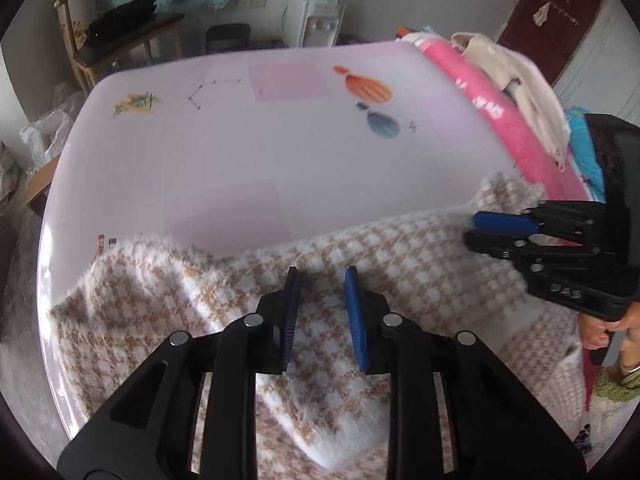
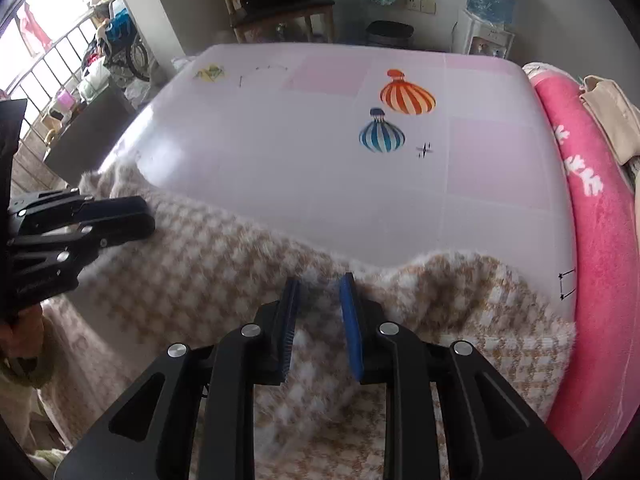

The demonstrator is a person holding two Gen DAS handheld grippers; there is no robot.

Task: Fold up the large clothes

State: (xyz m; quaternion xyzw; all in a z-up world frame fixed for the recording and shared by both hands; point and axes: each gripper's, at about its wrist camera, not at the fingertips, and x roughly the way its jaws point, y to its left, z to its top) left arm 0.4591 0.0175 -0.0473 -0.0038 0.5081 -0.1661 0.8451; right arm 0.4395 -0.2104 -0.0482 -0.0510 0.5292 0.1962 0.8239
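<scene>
A fluffy beige-and-white checked garment lies across the near edge of the pale pink table; it also shows in the right wrist view. My left gripper hovers just above its middle, jaws open and empty. My right gripper is open above the garment's far edge, also empty. The right gripper shows at the right in the left wrist view, and the left gripper shows at the left in the right wrist view.
A rolled pink towel with beige cloth on it lies along the table's right side. The table top has balloon prints. A chair and water dispenser stand behind.
</scene>
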